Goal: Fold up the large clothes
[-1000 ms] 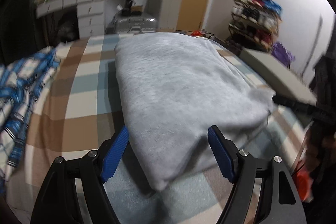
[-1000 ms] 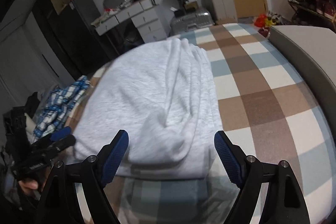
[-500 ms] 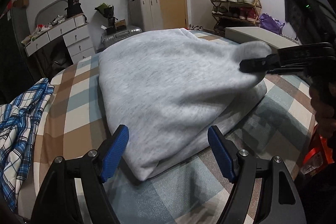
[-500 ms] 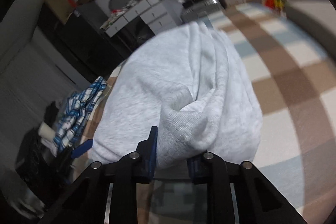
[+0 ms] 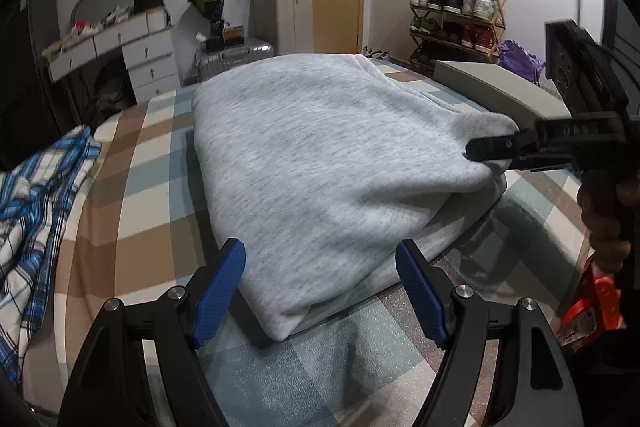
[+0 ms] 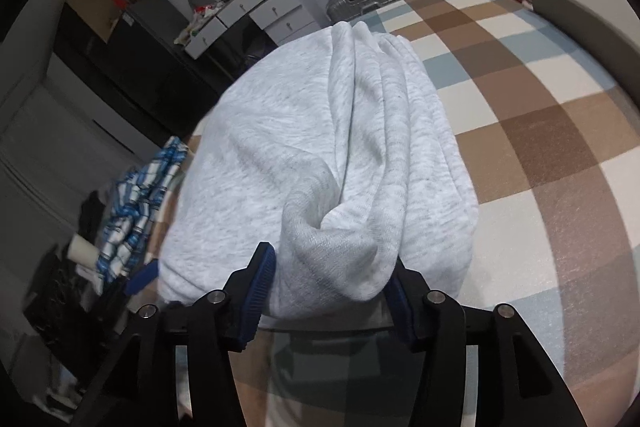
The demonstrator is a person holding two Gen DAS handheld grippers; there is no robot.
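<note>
The grey sweater (image 5: 320, 163) lay on the checked bed (image 5: 132, 171), long axis running away toward the suitcase (image 5: 236, 55) (folded). The right gripper (image 6: 330, 279), jaws just reopening, bunched its near corner; the left gripper (image 5: 320, 283) hung released.

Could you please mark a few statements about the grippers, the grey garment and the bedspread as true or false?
1. The grey garment lies on a checked bedspread. True.
2. The left gripper is clamped on the garment. False: its jaws stand open around a corner.
3. A bunch of the garment sits between the right gripper's pads. True.
4. The blue plaid cloth lies on top of the garment. False: it lies beside it, apart.
</note>
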